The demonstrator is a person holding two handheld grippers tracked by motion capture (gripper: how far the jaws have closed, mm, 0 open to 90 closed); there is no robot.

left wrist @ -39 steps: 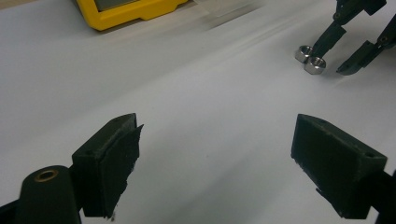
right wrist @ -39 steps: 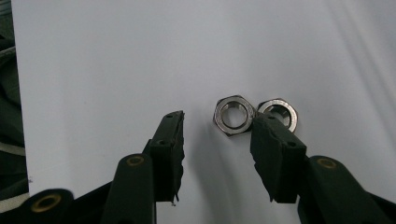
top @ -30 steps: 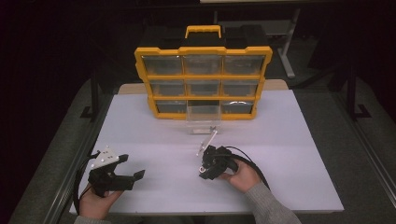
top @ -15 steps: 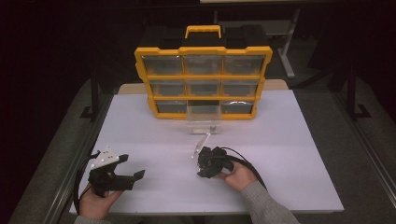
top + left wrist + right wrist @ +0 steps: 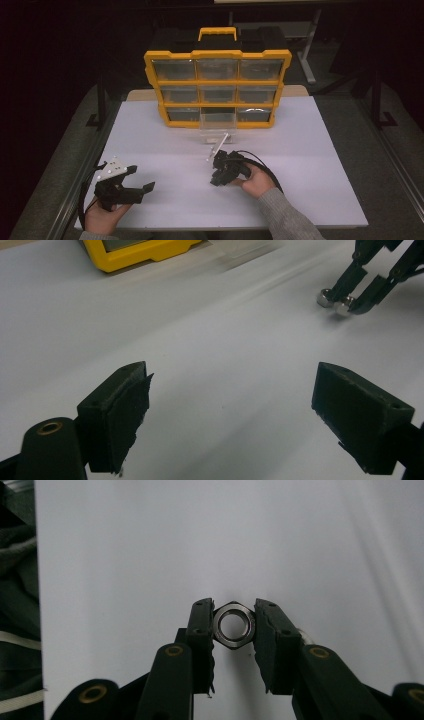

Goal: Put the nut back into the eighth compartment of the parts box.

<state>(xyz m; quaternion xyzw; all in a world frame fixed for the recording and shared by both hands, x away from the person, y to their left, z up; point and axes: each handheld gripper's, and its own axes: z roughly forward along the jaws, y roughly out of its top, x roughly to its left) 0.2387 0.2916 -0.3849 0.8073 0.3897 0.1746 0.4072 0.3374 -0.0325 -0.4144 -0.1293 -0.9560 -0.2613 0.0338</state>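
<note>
A silver hex nut (image 5: 234,607) is clamped flat between the jaws of my right gripper (image 5: 233,626), just above the white table top. In the high view, a hand holds that right gripper (image 5: 215,181) near the table's middle, with its tips pointing left and toward the person. The left gripper view shows the right gripper (image 5: 336,301) at the upper right with the nut (image 5: 325,297) at its tips. My left gripper (image 5: 142,179) is held at the front left with its jaws wide apart. Nothing sits between the left gripper's (image 5: 230,410) jaws.
A yellow organizer case (image 5: 216,55) with clear drawers stands upright at the back centre. Its bottom-middle clear drawer (image 5: 218,121) is pulled out onto the white table top (image 5: 310,165). Cables trail from both grippers. Dark floor surrounds the table.
My right gripper, with the nut in it, has shifted slightly away from the person. The left gripper has stayed in place, still open.
</note>
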